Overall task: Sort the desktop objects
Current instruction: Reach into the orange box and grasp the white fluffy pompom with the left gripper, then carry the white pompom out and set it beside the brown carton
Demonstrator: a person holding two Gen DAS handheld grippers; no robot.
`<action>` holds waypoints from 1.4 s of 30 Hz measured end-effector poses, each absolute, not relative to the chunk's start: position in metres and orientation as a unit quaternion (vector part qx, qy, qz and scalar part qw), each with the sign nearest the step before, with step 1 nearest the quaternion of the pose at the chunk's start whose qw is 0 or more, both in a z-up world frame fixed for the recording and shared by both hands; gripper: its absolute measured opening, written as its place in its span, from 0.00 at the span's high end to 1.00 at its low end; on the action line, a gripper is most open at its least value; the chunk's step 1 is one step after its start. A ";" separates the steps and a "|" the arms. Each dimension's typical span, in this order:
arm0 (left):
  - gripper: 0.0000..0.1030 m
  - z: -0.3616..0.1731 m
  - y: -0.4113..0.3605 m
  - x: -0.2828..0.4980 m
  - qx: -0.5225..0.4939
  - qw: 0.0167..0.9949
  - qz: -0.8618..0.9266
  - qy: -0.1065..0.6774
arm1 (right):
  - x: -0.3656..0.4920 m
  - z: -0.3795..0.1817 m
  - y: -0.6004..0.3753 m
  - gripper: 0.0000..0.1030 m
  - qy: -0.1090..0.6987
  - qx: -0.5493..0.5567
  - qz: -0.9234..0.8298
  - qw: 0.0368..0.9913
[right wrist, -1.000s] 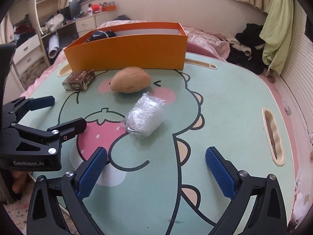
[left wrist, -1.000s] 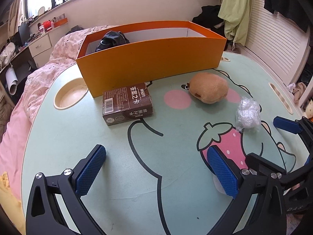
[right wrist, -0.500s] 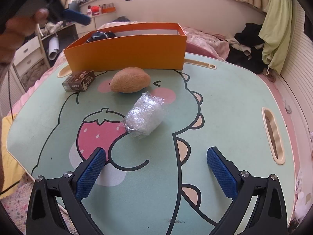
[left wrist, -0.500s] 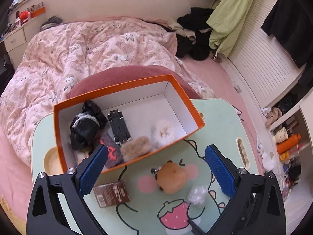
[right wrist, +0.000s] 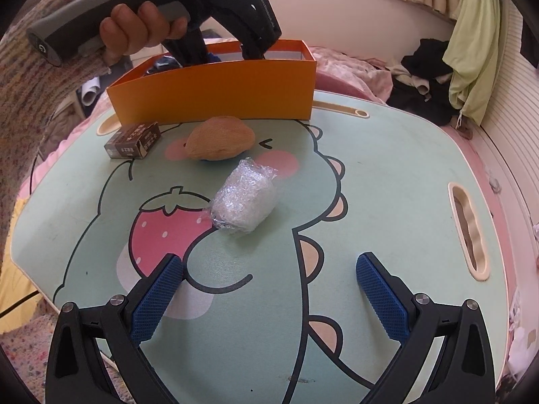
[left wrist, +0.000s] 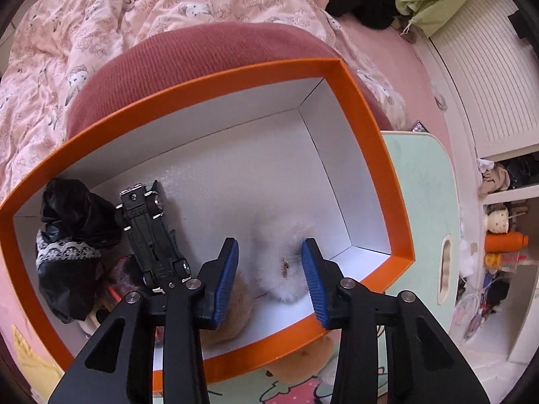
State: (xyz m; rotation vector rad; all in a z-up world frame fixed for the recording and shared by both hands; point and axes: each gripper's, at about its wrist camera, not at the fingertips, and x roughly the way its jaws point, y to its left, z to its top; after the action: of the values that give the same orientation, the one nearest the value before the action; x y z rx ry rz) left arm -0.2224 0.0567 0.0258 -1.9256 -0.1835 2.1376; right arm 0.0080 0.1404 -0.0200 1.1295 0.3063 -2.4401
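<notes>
My left gripper (left wrist: 269,269) points down into the orange box (left wrist: 370,134). Its jaws are closing, with a white fluffy ball (left wrist: 283,259) between them; the left pad still stands a little off the fluff. Beside the ball in the box lie a brown furry piece (left wrist: 237,303), a black toy car (left wrist: 151,235) and a black lace-trimmed bundle (left wrist: 74,235). In the right wrist view a hand holds that gripper's black body (right wrist: 249,10) over the box (right wrist: 215,91). My right gripper (right wrist: 269,289) hangs open and empty above the table's front. Before it lies a clear plastic-wrapped bundle (right wrist: 246,202).
A tan plush (right wrist: 219,138) and a small brown carton (right wrist: 133,139) lie on the mint cartoon table (right wrist: 387,185) in front of the box. A slot handle (right wrist: 468,232) is cut near the right edge. A pink bed and a red cushion (left wrist: 202,54) lie behind the box.
The left gripper rose from the table, travelled over the orange box and tipped downward into it, and its jaws narrowed around the white fluffy ball. The right gripper kept still.
</notes>
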 end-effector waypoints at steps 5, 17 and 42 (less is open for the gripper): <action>0.60 0.019 0.053 -0.229 -0.668 0.140 0.724 -0.101 | 0.008 -0.020 0.140 0.00 0.110 0.408 -0.880 0.216; 0.76 0.023 0.064 -0.215 -0.669 0.186 0.710 -0.116 | 0.007 -0.020 0.140 0.00 0.111 0.408 -0.880 0.217; 0.75 0.055 0.028 -0.069 -0.528 0.156 0.830 0.089 | 0.008 -0.020 0.141 0.00 0.111 0.408 -0.880 0.216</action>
State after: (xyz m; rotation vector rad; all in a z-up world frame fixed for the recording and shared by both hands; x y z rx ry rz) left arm -0.0691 0.0284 0.0547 -1.5115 0.2541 2.3764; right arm 0.0076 0.1409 -0.0205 1.1304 0.3066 -2.4400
